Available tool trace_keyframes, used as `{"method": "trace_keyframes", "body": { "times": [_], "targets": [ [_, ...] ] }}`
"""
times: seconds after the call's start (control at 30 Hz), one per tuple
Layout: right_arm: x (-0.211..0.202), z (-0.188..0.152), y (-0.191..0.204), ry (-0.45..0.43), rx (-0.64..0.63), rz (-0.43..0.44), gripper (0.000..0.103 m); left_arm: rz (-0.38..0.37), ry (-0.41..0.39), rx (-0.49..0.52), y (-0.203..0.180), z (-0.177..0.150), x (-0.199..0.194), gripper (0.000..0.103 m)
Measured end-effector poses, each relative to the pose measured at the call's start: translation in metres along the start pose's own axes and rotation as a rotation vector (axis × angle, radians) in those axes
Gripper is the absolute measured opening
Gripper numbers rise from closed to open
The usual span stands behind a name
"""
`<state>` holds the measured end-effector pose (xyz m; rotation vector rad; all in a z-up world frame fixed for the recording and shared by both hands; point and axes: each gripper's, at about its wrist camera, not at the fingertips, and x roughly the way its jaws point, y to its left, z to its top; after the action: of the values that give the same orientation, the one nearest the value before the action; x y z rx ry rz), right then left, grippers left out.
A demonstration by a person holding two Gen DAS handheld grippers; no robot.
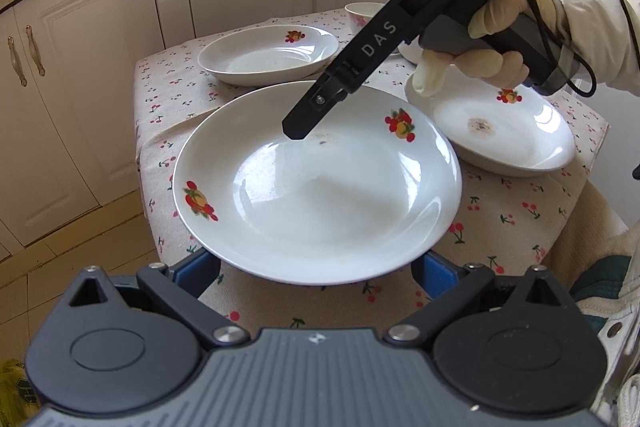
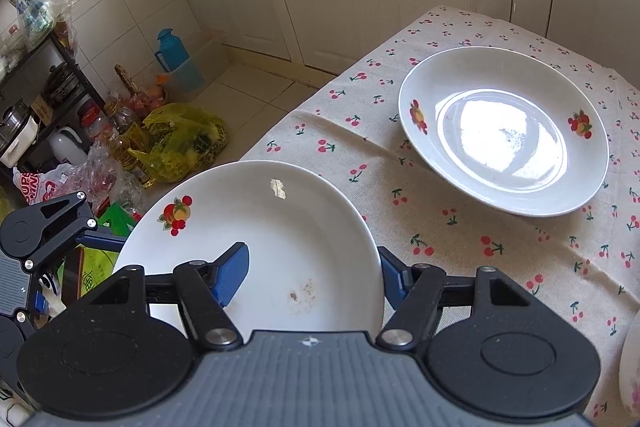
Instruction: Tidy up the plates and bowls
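Item: white plate with fruit motifs (image 1: pixel 320 183), held raised over the table (image 1: pixel 520 227) with its cherry-print cloth. Left hand-held gripper (image 1: pixel 316 273): its blue pads flank the plate's near rim on both sides; whether they press on it cannot be told. Right hand-held gripper (image 2: pixel 312 279), held by a gloved hand (image 1: pixel 480 39): left blue finger (image 2: pixel 232 275) lies over the plate's inner face, the right one sits outside the rim, jaws partly closed on the plate's edge. Second plate (image 2: pixel 504 131): resting on the table, well ahead and to the right of the right hand-held gripper. Third plate (image 1: pixel 504 123), stained at centre: on the table, beneath the gloved hand. Bowl (image 1: pixel 362 13): at the far edge, behind the right hand-held gripper's body.
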<state>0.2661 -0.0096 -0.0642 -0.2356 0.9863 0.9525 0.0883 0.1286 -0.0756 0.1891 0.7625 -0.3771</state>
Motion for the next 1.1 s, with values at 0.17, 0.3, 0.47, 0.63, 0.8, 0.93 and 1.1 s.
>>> {"method": "trace_keyframes", "body": {
  "times": [0.17,0.3,0.47,0.63,0.8,0.93,1.1],
  "targets": [
    [0.005,0.007,-0.012,0.0,0.003,-0.025,0.073,-0.007,-0.002,0.001,0.002,0.009,0.013,0.101],
    [0.008,0.009,-0.021,0.0,0.013,-0.036,0.073,-0.012,-0.002,0.001,0.003,0.014,0.019,0.101],
    [0.009,0.011,-0.027,-0.003,0.019,-0.041,0.073,-0.021,-0.002,-0.005,0.007,0.019,0.024,0.101],
    [0.009,0.011,-0.031,-0.003,0.018,-0.05,0.074,-0.024,-0.004,-0.003,0.009,0.022,0.03,0.101],
    [0.008,0.011,-0.035,-0.008,0.027,-0.056,0.074,-0.019,-0.006,0.008,0.009,0.024,0.034,0.101],
    [0.008,0.01,-0.034,-0.011,0.018,-0.066,0.074,-0.014,-0.009,0.012,0.01,0.026,0.036,0.101],
    [0.008,0.011,-0.033,-0.012,0.024,-0.05,0.079,-0.007,-0.005,0.014,0.009,0.024,0.038,0.101]
  ]
}}
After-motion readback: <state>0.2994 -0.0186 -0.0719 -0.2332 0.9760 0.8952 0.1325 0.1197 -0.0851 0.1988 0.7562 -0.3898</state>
